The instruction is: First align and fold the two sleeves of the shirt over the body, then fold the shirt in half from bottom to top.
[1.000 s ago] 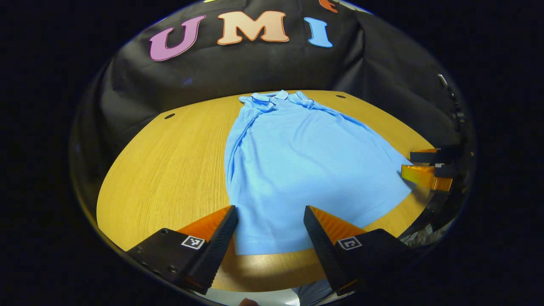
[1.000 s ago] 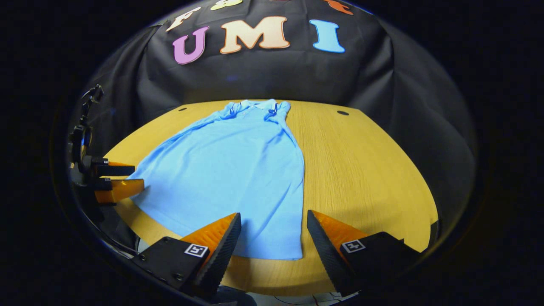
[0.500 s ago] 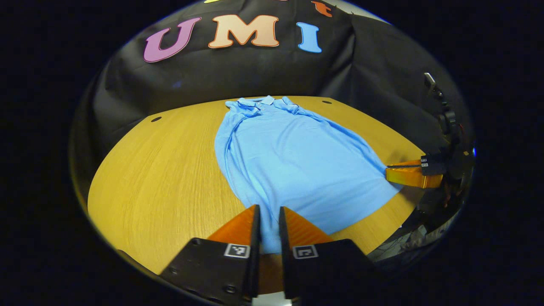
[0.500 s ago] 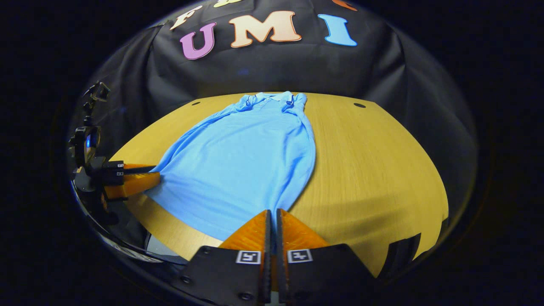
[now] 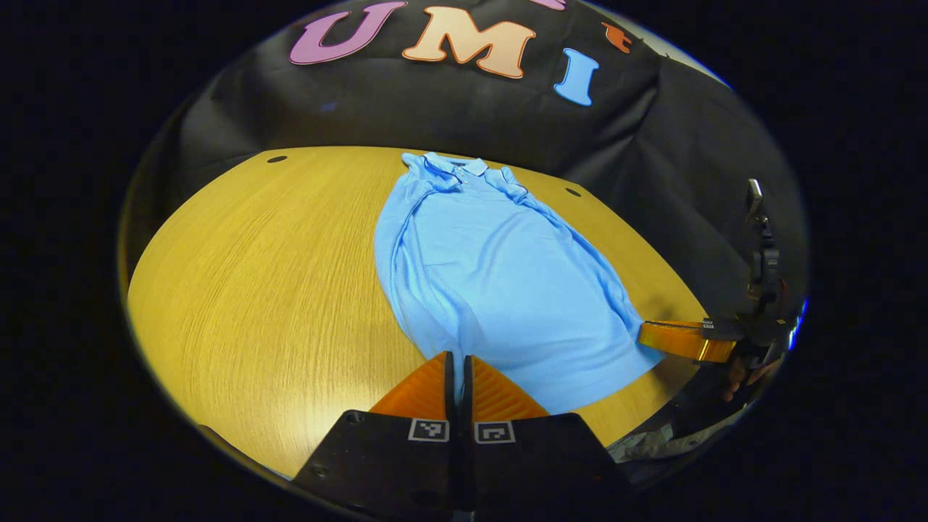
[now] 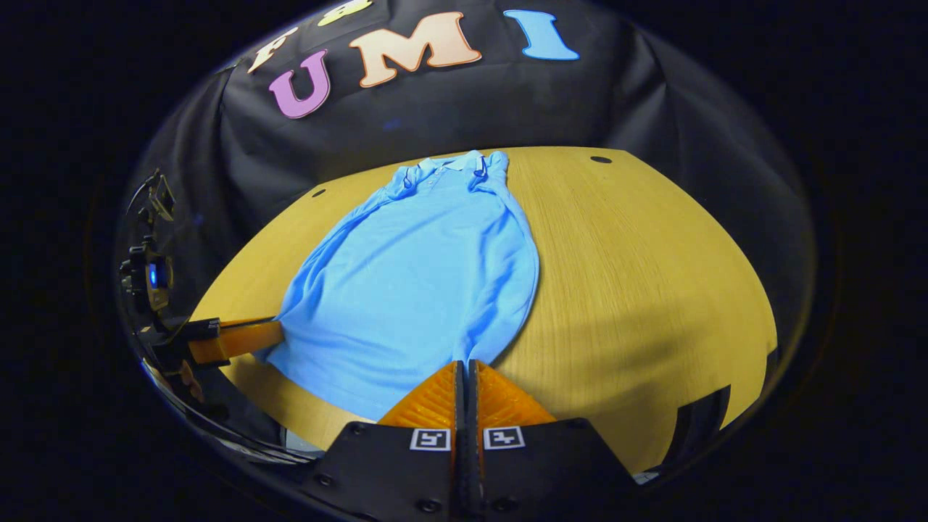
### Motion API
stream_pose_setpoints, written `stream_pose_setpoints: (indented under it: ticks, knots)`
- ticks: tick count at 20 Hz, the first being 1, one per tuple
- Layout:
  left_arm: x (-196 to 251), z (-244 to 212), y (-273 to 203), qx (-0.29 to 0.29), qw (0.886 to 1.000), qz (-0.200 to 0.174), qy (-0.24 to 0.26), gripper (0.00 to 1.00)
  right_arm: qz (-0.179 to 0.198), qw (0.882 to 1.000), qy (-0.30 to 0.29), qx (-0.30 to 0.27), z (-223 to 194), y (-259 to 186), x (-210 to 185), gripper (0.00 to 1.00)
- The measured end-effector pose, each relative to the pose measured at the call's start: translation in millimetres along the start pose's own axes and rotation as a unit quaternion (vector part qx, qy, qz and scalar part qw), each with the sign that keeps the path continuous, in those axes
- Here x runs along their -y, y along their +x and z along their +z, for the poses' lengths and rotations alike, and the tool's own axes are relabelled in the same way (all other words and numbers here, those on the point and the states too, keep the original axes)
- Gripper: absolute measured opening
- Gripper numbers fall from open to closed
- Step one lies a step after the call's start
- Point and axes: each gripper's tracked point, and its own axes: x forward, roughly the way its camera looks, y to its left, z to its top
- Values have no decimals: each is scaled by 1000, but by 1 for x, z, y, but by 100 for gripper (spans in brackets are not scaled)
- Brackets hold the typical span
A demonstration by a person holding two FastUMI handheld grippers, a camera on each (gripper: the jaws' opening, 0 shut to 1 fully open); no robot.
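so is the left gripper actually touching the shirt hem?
Touching. In the left gripper view the left gripper is closed with the shirt hem pinched between its fingers, no gap showing.

The left hand-held gripper (image 5: 455,360) sits bottom centre of its view, fingers pressed together; the right hand-held gripper (image 6: 465,367) likewise, bottom centre, closed.

A rounded wooden counter (image 5: 275,275) with 2 small dark holes (image 5: 276,159) near its far edge; black cloth wall (image 6: 449,116) behind.
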Motion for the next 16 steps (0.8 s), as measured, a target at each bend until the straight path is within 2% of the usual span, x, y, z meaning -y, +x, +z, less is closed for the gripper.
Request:
stream_pose_setpoints:
  ticks: [10,16]
  knots:
    - [-10,123,35,57,998,-19,-1,0,16,995,7,96,149,28,-19,2]
    - [-29,195,67,98,995,-14,-4,0,13,991,31,129,211,65,-16,0]
